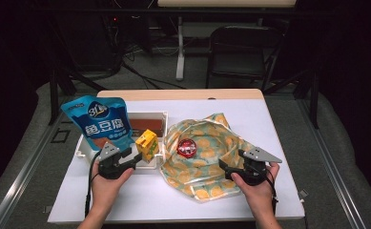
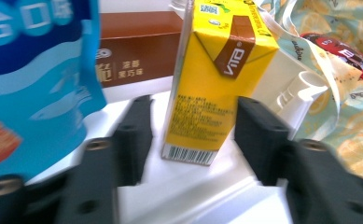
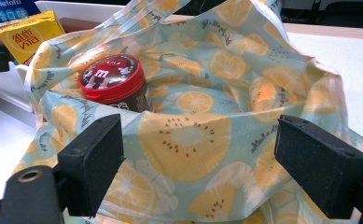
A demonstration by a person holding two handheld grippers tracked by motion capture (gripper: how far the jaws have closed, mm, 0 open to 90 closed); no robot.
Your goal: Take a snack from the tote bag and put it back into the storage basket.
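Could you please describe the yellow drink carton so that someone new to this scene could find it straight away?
On the table, find the white tray left of the orange-print bag. At its near right corner stands the yellow drink carton, upright between the left gripper's open jaws. It is the tray's one yellow box, beside a blue pouch and a brown box.

Blue snack bag (image 2: 34,84) blurred, cut off at left and top edge of left gripper view. Brown box (image 2: 137,46) half hidden behind yellow carton (image 2: 216,79), print unreadable. Jar (image 3: 114,84) lower body hidden by fruit-print bag (image 3: 193,140).
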